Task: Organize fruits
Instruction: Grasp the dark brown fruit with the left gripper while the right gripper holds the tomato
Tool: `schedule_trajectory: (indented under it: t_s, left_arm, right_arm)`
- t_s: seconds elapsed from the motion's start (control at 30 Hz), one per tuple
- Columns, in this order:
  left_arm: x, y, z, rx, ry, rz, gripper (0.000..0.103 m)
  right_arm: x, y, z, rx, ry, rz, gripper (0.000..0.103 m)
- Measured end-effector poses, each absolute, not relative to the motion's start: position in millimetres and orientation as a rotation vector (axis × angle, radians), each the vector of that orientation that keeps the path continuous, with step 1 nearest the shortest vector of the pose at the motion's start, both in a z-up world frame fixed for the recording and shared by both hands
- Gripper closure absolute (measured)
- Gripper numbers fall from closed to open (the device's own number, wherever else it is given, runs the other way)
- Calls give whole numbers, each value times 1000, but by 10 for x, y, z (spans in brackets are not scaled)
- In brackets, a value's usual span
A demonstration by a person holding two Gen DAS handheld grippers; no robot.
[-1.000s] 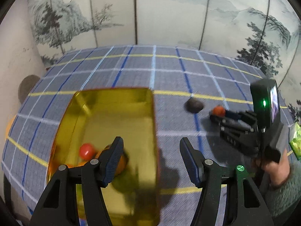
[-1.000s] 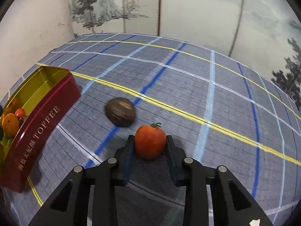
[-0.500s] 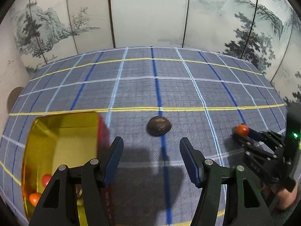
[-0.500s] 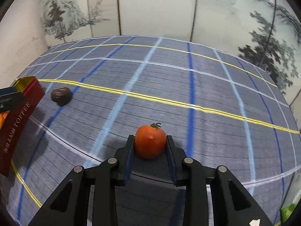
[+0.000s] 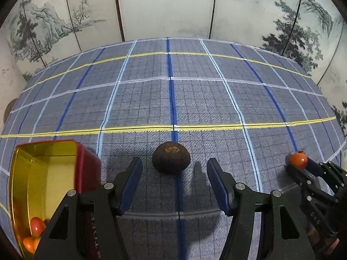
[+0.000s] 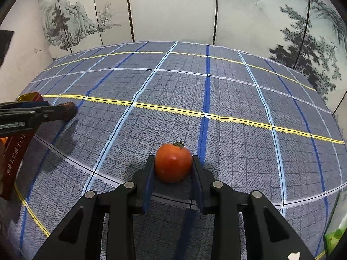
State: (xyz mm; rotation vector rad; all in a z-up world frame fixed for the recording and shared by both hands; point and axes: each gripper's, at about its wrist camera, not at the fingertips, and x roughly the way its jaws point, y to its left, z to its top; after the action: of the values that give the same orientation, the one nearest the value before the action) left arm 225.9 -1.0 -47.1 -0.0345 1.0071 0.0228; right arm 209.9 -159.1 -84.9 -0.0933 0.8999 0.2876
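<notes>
A dark brown round fruit (image 5: 171, 160) lies on the checked cloth just ahead of my open, empty left gripper (image 5: 174, 169). A red toffee tin (image 5: 46, 179) with a gold inside stands at the left and holds small red and orange fruits (image 5: 35, 227). My right gripper (image 6: 173, 166) is shut on a red tomato (image 6: 173, 162) with a green stem, low over the cloth. In the left wrist view the right gripper (image 5: 303, 165) and its tomato (image 5: 299, 160) are at the far right. In the right wrist view my left gripper (image 6: 65, 110) covers the brown fruit; the tin (image 6: 15, 153) is at the left edge.
The blue, white and yellow checked cloth (image 5: 173, 99) covers the table. Painted screen panels (image 5: 164, 8) stand behind its far edge. A green packet (image 6: 335, 236) lies at the right edge of the right wrist view.
My left gripper has moved right from above the tin to the brown fruit. My right gripper has carried the tomato to the right, away from the brown fruit and the tin.
</notes>
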Motion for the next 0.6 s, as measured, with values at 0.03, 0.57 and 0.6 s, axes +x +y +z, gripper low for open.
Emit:
schedule_trajectory:
  t_s: [0.03,0.57,0.6]
  left_arm:
    - [2277,-9,-486,-33,1011,23,41]
    - [2327,14,-664,-35,1074,43,62]
    - [2288,9,-662,-32,1078,38,63]
  right_arm:
    - [2099,-1594,-849,-90,900,290,73]
    - [2101,-1595,-853,-86,901,292,73]
    - [2101,-1595,-853,-85,901,292,73]
